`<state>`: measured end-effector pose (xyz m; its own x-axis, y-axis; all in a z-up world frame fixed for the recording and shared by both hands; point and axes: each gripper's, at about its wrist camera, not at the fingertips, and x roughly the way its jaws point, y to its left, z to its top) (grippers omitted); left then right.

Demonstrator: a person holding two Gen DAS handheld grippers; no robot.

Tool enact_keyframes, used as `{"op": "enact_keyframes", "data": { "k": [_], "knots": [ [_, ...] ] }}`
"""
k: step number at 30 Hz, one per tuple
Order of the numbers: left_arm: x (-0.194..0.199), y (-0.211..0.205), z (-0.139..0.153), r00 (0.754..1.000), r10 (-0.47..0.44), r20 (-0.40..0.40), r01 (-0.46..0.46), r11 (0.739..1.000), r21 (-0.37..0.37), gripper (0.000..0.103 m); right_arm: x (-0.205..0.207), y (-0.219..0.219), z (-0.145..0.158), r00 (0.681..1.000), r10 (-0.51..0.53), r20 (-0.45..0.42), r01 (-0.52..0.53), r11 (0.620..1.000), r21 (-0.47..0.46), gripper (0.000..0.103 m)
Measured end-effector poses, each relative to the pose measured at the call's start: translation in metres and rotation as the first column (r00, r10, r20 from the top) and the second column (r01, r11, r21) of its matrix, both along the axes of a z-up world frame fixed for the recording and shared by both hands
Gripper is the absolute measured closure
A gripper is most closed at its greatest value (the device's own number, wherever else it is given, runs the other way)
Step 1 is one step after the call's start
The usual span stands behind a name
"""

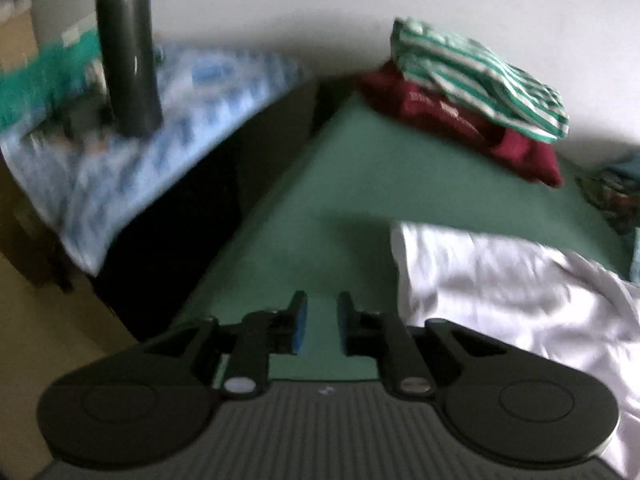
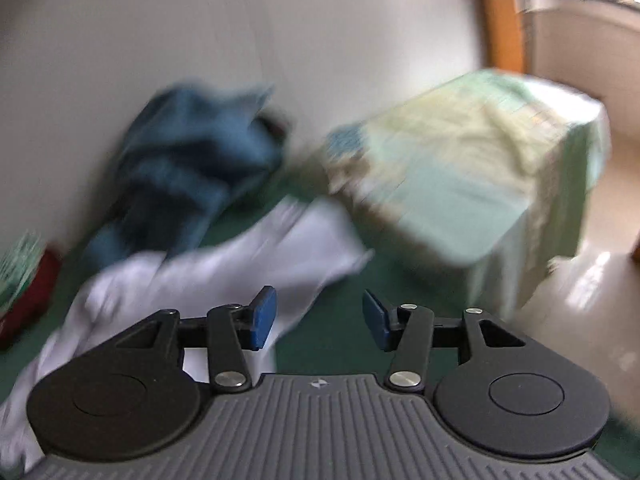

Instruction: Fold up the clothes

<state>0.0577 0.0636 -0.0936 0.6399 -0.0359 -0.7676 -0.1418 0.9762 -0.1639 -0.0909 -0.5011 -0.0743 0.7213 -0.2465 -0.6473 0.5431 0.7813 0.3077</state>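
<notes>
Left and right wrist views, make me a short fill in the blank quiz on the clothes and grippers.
1. The striped garment lies on top of a folded ____ garment.
2. The garment nearest both grippers is ____ in colour.
3. The left gripper and right gripper are both ____, holding nothing.
4. The clothes lie on a ____ surface.

Missing words: red; white; open; green

The left wrist camera is looking low and close across the green table [image 1: 352, 184] toward the wall. The right wrist camera is facing the same wall, and both are sharing the white cloth [image 1: 520, 296] [image 2: 224, 272] on that table.
</notes>
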Motion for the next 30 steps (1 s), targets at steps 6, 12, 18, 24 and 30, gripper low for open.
{"op": "enact_keyframes", "data": {
  "k": [6,12,18,24,30],
  "knots": [
    [-0.069,-0.050,0.005,0.927,-0.374,0.001,0.374,0.927,0.041,0.043,0.009,0.089,-0.017,0.933,0.301,-0.197,-0.341,0.915,-0.215,0.035],
    [-0.138,-0.111,0.004,0.750,-0.661,-0.013,0.661,0.750,-0.006,0.039,-0.009,0.073,-0.020,0.952,0.242,-0.186,-0.273,0.947,-0.167,0.096],
    [-0.158,-0.116,-0.013,0.686,-0.723,-0.082,0.717,0.690,-0.098,0.040,-0.058,0.065,0.008,0.996,0.060,-0.065,-0.077,0.950,-0.301,0.096],
    [-0.172,-0.112,-0.015,0.643,-0.763,-0.071,0.752,0.646,-0.130,0.045,-0.101,0.094,0.012,0.993,0.120,-0.005,-0.115,0.935,-0.335,0.021],
    [-0.191,-0.120,-0.010,0.675,-0.734,-0.078,0.726,0.679,-0.109,0.087,-0.131,0.081,0.006,0.989,0.135,0.055,-0.130,0.988,-0.084,0.048]
  ]
}}
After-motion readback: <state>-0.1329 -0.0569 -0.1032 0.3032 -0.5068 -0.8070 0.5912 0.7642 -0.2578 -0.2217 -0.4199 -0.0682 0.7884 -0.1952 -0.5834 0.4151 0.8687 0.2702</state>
